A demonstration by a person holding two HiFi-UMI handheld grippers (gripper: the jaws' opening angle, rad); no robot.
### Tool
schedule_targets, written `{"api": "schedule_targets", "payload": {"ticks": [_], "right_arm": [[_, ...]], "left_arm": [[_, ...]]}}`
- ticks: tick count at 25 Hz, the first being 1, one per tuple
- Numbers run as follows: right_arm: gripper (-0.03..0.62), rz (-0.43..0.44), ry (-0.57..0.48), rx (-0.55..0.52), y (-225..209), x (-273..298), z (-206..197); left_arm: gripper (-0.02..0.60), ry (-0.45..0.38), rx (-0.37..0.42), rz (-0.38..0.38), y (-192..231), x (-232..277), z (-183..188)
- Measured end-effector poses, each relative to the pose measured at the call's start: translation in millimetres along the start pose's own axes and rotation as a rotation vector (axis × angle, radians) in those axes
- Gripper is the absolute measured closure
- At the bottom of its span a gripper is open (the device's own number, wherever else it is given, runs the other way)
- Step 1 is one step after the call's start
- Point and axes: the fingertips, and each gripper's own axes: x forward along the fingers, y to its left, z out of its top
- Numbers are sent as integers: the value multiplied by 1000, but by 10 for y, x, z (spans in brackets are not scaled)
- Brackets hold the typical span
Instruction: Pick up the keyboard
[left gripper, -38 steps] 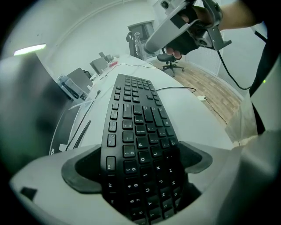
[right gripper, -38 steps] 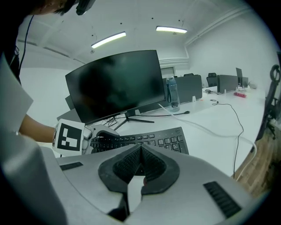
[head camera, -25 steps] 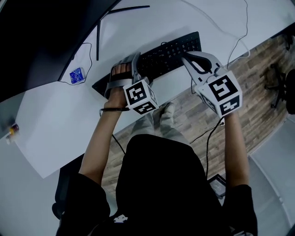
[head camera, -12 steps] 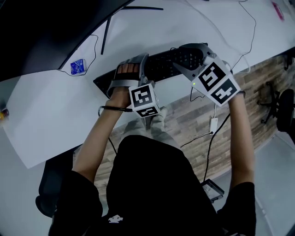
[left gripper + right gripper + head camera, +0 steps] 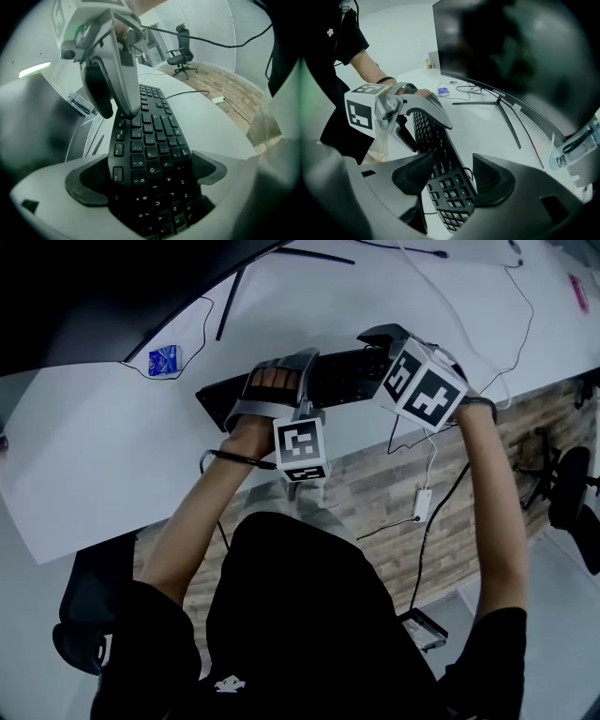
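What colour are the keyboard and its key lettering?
The keyboard is black with white lettering, clearest in the left gripper view.

Operator: black short-sleeved T-shirt [image 5: 309, 615], small white logo [image 5: 225, 684], light trousers [image 5: 300, 493], thin dark band [image 5: 234, 462] on the left wrist. Left claw [image 5: 150, 176] and right claw [image 5: 452, 178]: pale grey moulded shells, dark curved pads, each carrying a white cube [image 5: 301, 448] with black square markers (right claw's jaws have just been opening, keyboard [image 5: 427, 133] between them).
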Motion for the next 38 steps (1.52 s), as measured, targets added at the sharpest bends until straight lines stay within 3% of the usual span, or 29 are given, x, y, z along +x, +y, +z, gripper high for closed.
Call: {"api": "schedule_targets", "payload": {"ticks": [8,17,29,38], "right_arm": [[353,92,173,-152,-6,212,-135],[366,113,214,-205,11,246,-136],[378,11,197,-245,140,139,-133],[376,-118,154,-266,219,54,-146]], "left_arm": [[17,-22,9,2,-8,6,28],[15,-29,21,16,-17,14,26],[15,-45,54,18,-105,-112,61],[15,-71,-7,-33,-111,-324,88]]}}
